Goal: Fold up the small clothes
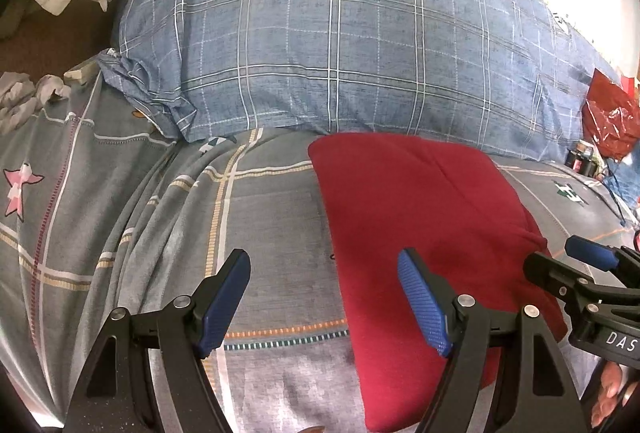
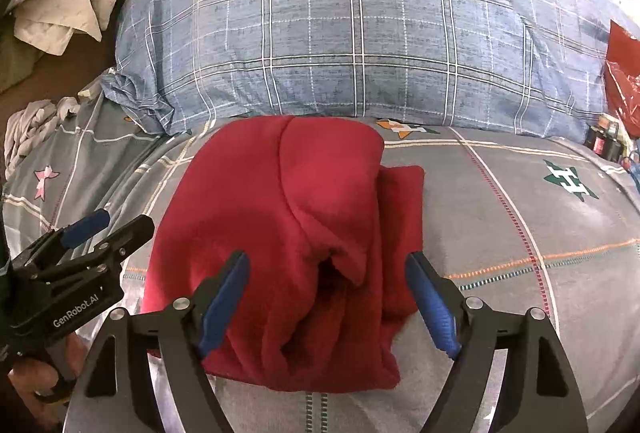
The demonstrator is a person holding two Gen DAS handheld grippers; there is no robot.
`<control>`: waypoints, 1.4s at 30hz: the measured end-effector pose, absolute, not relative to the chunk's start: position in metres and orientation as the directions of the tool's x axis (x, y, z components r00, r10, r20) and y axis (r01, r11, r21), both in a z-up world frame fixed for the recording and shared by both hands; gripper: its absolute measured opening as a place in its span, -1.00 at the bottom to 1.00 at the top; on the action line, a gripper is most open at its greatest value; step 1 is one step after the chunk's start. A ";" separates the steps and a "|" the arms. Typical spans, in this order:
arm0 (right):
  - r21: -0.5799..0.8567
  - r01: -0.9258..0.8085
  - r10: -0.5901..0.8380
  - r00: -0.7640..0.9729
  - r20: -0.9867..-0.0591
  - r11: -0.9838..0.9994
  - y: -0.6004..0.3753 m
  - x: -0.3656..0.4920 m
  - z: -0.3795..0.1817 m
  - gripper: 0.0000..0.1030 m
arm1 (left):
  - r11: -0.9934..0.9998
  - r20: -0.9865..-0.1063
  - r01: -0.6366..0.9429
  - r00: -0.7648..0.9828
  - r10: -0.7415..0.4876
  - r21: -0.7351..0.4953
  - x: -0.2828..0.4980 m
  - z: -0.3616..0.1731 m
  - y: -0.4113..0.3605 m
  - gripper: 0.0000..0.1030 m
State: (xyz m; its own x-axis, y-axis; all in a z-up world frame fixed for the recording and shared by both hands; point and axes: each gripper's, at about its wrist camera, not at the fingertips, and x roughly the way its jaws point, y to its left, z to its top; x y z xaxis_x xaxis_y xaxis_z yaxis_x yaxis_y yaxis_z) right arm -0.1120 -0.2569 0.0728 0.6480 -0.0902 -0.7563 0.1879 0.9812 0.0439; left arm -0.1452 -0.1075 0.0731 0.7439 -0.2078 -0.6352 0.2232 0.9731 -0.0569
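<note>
Lying on: grey checked bedsheet (image 2: 500, 217), a folded red garment (image 2: 288, 233), near side of the blue plaid pillow (image 2: 360, 45)
Garment state: folded into a compact bundle, a narrower layer showing along its right edge
Left gripper (image 1: 324, 297): jaws wide, nothing between them; right pad over the garment's left edge, contact unclear
Right gripper (image 2: 328, 305): jaws wide, straddling the garment's near end, pads not pressing
Far right: red plastic bag (image 1: 612, 121)

both wrist views overlook red garment (image 1: 420, 217)
</note>
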 end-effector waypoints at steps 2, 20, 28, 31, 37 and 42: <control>0.049 0.188 -0.086 0.646 -0.758 0.981 -0.257 -0.111 0.072 0.59 | 0.973 -0.634 0.224 0.746 -0.205 -0.050 -0.145 0.073 -0.109 0.47; 0.068 0.209 -0.082 0.633 -0.770 0.976 -0.264 -0.108 0.064 0.59 | 0.972 -0.626 0.234 0.760 -0.174 0.014 -0.148 0.068 -0.121 0.46; 0.076 0.211 -0.075 0.627 -0.776 0.975 -0.263 -0.107 0.062 0.59 | 0.972 -0.630 0.237 0.756 -0.176 0.013 -0.147 0.067 -0.124 0.46; 0.080 0.211 -0.072 0.624 -0.778 0.974 -0.263 -0.107 0.061 0.59 | 0.972 -0.630 0.236 0.757 -0.177 0.011 -0.146 0.067 -0.124 0.45; 0.077 0.210 -0.073 0.622 -0.780 0.975 -0.260 -0.106 0.061 0.59 | 0.972 -0.625 0.236 0.760 -0.178 0.010 -0.145 0.067 -0.125 0.45; 0.080 0.208 -0.068 0.620 -0.782 0.975 -0.259 -0.104 0.060 0.59 | 0.973 -0.625 0.232 0.761 -0.174 0.011 -0.145 0.067 -0.126 0.45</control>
